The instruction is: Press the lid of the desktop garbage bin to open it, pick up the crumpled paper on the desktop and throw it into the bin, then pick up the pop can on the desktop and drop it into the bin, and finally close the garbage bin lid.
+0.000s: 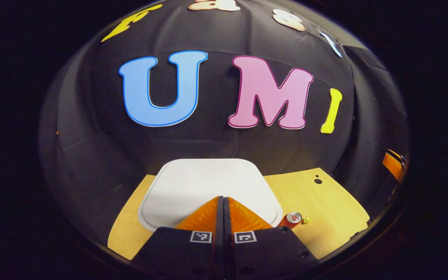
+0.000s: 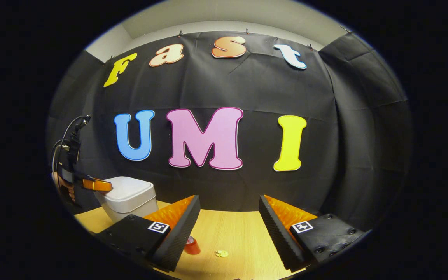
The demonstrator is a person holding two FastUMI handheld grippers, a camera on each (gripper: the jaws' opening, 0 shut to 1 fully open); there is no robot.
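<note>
Bin (image 1: 193, 186) white, squarish with rounded corners, lid (image 1: 208, 182) down flat, inside hidden; stands near back left corner of wooden desktop (image 1: 325, 206). My left gripper (image 1: 223, 202) fingers pressed together, tips over lid's near edge; contact unclear. Pop can (image 1: 292, 219) red, upright, just right of bin. Crumpled paper (image 1: 306, 220) small, yellow, beside can. My right gripper (image 2: 230, 217) spread wide, holding nothing, above desktop.

Left gripper (image 1: 223, 202), fingers pressed together, sits over the near edge of the bin's closed white lid (image 1: 204, 182). Right of the bin on the table (image 1: 325, 206) stands a can (image 1: 292, 219), with the crumpled paper (image 1: 306, 219) just beyond.
</note>
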